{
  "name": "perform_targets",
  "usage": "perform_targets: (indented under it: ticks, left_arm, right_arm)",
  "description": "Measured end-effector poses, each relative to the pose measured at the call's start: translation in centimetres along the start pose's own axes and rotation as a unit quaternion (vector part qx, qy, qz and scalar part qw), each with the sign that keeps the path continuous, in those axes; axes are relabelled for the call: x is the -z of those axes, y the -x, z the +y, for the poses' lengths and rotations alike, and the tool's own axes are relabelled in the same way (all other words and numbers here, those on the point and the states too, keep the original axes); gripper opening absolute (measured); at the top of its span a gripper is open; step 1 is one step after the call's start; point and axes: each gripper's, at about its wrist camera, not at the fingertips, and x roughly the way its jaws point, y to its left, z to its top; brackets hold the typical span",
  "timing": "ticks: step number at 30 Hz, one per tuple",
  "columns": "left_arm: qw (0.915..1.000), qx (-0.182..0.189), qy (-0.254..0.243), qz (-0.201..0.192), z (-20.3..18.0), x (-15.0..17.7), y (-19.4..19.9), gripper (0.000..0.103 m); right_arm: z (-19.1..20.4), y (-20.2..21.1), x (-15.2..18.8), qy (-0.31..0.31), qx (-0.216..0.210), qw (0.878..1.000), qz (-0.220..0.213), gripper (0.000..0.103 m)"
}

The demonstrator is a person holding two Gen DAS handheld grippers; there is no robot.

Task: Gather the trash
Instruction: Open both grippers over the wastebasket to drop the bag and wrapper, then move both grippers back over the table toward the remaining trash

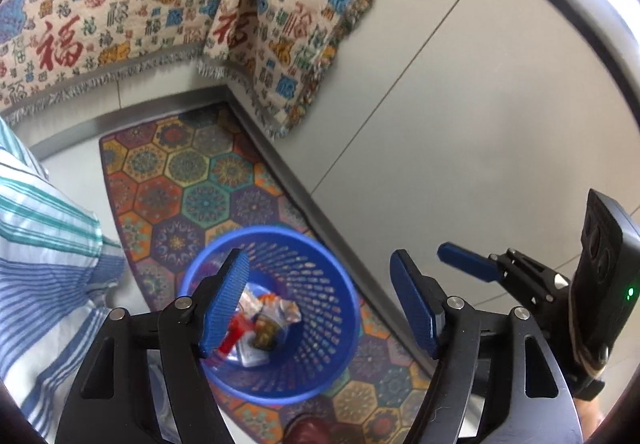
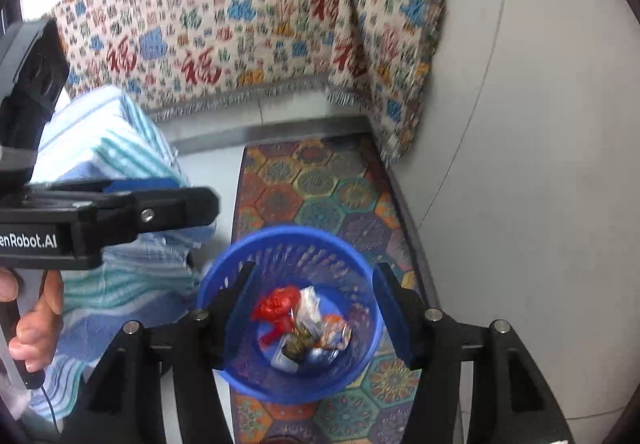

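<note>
Both your grippers, left (image 1: 320,300) and right (image 2: 314,314), hang wide open and empty directly above the bin (image 2: 362,372), the right more squarely centred. The trash (image 2: 306,324) lies at its bottom, straight below.

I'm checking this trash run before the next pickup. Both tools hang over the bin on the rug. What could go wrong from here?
1. The bin stands on the rug close beside the wall; a bump from either tool could tip it and spill the wrappers.
2. The left tool and right tool are both open above one bin and may collide.
3. The striped cloth hangs near the rim and could snag.
</note>
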Motion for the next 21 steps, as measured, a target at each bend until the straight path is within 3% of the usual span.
perform_targets:
  ticks: [4,6,11,14,21]
  left_arm:
    - [0.9995,0.005,-0.012,-0.029,-0.9,0.0,4.4,0.075]
    - [0.9989,-0.001,-0.025,-0.04,-1.2,0.6,7.2,0.082]
    - [0.9968,-0.054,-0.039,-0.043,1.5,5.2,13.8,0.09]
    - [0.9936,-0.105,-0.033,-0.022,5.0,9.0,17.0,0.09]
    - [0.9764,-0.216,0.008,0.009,15.5,16.7,24.2,0.09]
  right_arm:
    - [0.7,3.3,-1.2,-0.007,0.003,0.998,-0.062,0.059]
    - [1.7,5.1,-2.0,-0.004,-0.003,0.996,-0.092,0.061]
    - [7.0,7.6,-3.5,0.016,-0.03,0.992,-0.123,0.07]
    - [11.7,7.9,-3.8,0.031,-0.062,0.991,-0.118,0.071]
    - [26.1,5.6,-1.7,0.139,-0.147,0.978,-0.044,0.071]
